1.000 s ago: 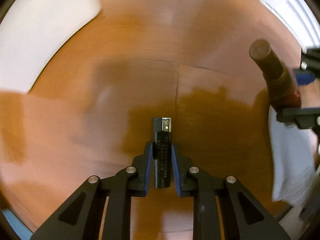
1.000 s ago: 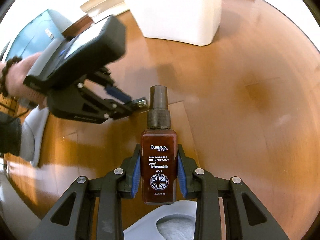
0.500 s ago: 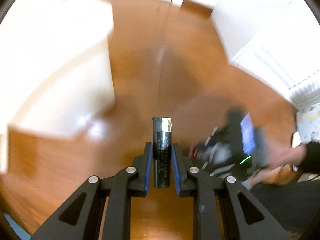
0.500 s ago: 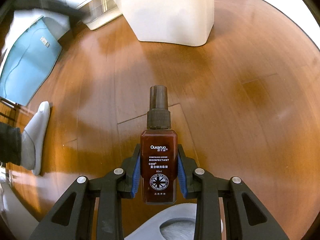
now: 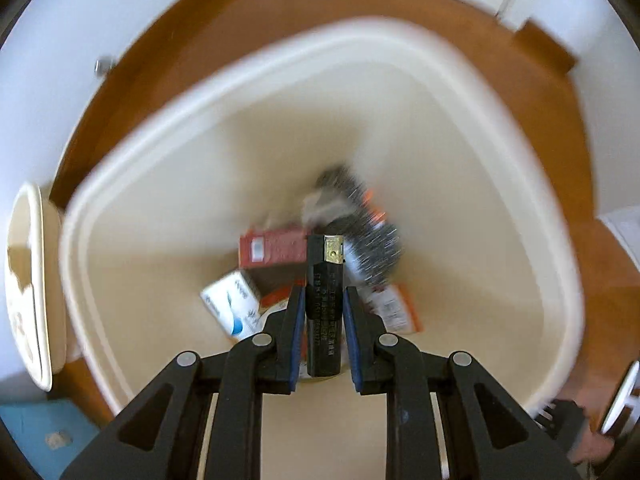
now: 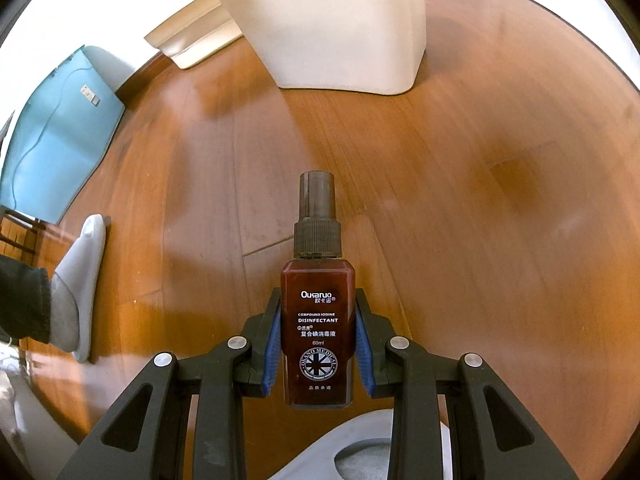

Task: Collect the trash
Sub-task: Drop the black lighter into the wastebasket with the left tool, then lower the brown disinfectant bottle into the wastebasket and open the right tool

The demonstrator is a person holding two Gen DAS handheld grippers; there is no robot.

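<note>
My left gripper (image 5: pixel 323 300) is shut on a slim black lighter (image 5: pixel 324 300) with a metal top and hangs straight down over the open mouth of a cream bin (image 5: pixel 500 128). At the bin's bottom lie a red box (image 5: pixel 272 248), a white and blue box (image 5: pixel 232 304) and a dark crumpled wrapper (image 5: pixel 360 216). My right gripper (image 6: pixel 318 332) is shut on a brown disinfectant spray bottle (image 6: pixel 318 320), held above the wooden floor. The same cream bin (image 6: pixel 340 24) stands ahead of it in the right wrist view.
A cream lid (image 5: pixel 28 288) leans at the left of the bin. A blue mat (image 6: pixel 56 132) lies at the far left on the wooden floor (image 6: pixel 480 200). A person's grey slippers (image 6: pixel 78 284) stand at the left and under the right gripper.
My left gripper has risen with the lighter and travelled from over the bare floor to above the bin's opening. It has left the right wrist view. The right gripper has stayed put.
</note>
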